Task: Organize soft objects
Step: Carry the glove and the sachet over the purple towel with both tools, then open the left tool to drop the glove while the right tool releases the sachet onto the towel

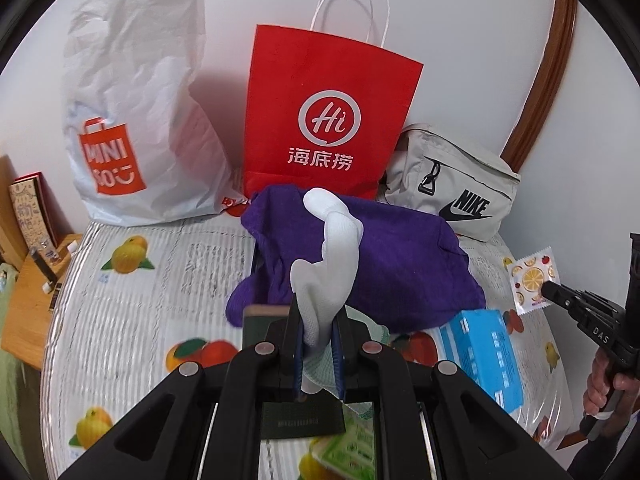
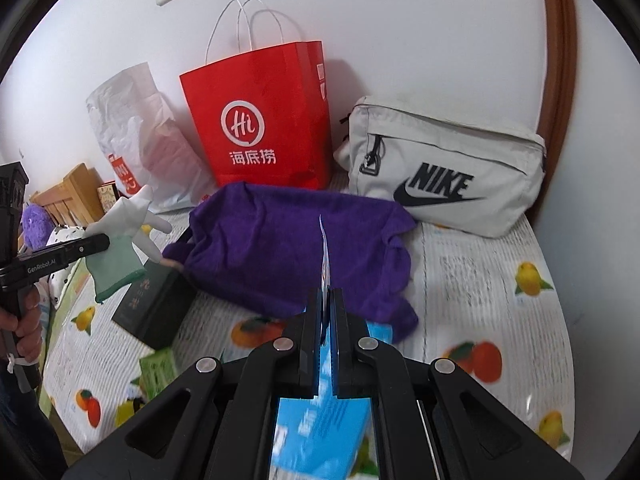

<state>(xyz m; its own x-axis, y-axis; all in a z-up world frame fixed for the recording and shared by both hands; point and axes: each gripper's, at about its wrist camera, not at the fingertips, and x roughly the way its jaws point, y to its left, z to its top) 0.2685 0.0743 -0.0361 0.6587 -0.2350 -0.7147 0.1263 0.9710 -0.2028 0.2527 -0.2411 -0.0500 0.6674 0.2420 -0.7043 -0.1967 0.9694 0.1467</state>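
1. White knit glove with a green cuff [image 1: 326,272] hangs clamped in the left gripper [image 1: 316,344] fingers above the purple towel [image 1: 400,264].
2. Right gripper [image 2: 329,312] fingers pinch a thin fruit-print sachet [image 1: 532,280], lifted over the fruit-print bench [image 2: 480,280].

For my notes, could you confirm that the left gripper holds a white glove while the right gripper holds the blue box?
Not quite: the right gripper holds a small fruit-print sachet, not the blue box, which lies on the table. The left wrist view shows it. The left gripper does hold the white glove.
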